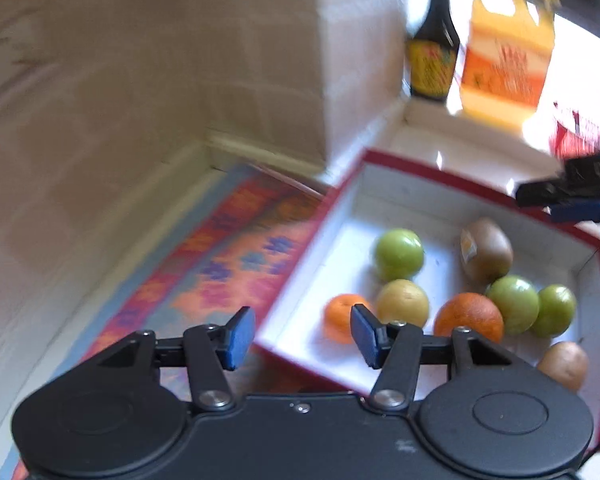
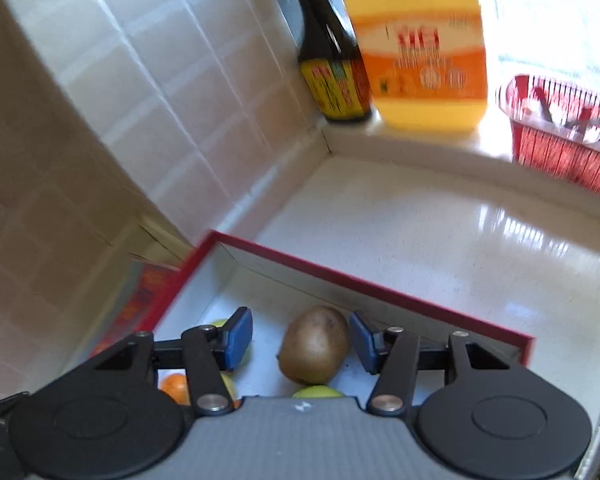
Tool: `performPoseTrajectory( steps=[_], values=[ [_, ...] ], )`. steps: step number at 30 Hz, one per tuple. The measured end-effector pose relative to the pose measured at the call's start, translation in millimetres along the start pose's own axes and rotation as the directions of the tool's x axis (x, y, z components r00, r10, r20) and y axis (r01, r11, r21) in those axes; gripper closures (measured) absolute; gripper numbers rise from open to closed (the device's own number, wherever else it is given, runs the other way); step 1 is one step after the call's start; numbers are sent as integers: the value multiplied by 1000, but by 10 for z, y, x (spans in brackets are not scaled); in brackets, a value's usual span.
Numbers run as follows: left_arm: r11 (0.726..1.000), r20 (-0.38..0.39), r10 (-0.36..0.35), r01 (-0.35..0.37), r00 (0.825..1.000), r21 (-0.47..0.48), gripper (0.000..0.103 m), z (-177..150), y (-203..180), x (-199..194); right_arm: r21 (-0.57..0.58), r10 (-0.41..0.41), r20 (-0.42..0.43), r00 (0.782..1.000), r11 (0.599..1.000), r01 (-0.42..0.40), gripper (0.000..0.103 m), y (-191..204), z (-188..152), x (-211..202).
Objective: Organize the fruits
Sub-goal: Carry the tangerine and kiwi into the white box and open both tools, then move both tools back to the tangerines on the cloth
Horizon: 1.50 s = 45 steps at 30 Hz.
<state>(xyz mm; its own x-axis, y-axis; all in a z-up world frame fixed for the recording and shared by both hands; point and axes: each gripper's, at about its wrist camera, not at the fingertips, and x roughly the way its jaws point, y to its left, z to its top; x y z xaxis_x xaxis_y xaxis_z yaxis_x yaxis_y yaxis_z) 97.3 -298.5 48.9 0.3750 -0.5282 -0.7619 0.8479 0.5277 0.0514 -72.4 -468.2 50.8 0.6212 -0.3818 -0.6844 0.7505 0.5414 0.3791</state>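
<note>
Over the red-rimmed box's (image 1: 428, 168) near-left corner, left gripper (image 1: 302, 334) jaws apart and empty, right gripper (image 2: 300, 342) jaws apart around a kiwi (image 2: 314, 344), not touching it.

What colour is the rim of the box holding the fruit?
Red, with a white inside. The box shows best in the left wrist view.

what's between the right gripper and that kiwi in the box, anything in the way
Nothing visible. The kiwi lies on the box floor, framed by the open right gripper with clear gaps on both sides. A green fruit sits just nearer the camera, beside the kiwi, not blocking it.
</note>
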Motion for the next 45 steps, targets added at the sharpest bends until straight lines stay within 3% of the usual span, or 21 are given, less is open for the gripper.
performPoseTrajectory(
  steps=[5,10,15,21,24,28,45],
  values=[
    [974,29,73,-65,997,-219,35,-247,706,-639,-47,63,73,995,997,-59,43,267,-146,-515],
    [924,37,185,-161,982,-348,36,-629,1305,-1128,-113,154,29,988,982,-150,43,630,-412,-739],
    [895,21,177,-152,984,-420,37,-930,1644,-1263,-190,170,-49,984,966,-177,43,1037,-760,-754],
    [909,2,97,-88,995,-407,37,-1184,1732,-1136,-248,165,-143,976,949,-196,43,1397,-1158,-669],
    [911,-9,106,-100,994,-399,37,-1310,1728,-1037,-263,130,-179,975,949,-175,43,1471,-1378,-540],
    [909,-33,22,-34,999,-415,38,-1368,1737,-738,-259,74,-245,967,956,-138,43,1482,-1612,-267],
    [925,-95,-92,50,991,-376,38,-1405,1587,-143,-265,28,-297,955,958,-110,44,1608,-1685,260]
  ],
)
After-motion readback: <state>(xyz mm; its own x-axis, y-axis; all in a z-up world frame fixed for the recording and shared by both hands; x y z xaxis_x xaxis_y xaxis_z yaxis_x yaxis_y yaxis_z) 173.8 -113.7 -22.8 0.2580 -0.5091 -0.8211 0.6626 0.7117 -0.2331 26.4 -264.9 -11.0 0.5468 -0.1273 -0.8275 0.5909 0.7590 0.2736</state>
